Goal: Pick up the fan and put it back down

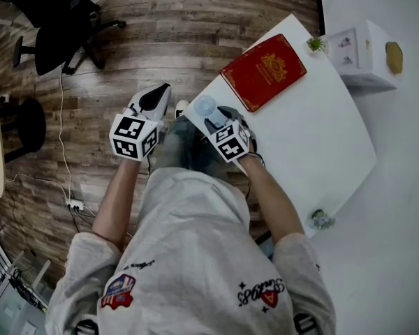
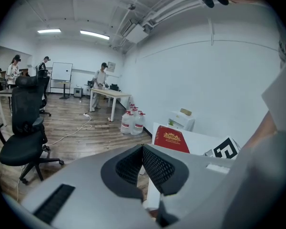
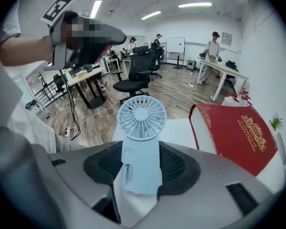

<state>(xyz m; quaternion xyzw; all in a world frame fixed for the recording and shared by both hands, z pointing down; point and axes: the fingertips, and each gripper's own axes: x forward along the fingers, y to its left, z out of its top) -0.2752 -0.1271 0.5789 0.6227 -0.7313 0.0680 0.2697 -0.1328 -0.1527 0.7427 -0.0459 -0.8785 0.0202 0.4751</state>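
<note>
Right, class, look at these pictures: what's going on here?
A person stands at the corner of a white table with tongs in each hand. The right tongs are shut on the handle of a small pale-blue fan, which is upright beside a red book. The left tongs are shut and empty, held over the wooden floor. Whether the fan is off the table cannot be told.

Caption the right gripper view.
Right gripper grips the fan by its handle, a red book beside it on the table.
</note>
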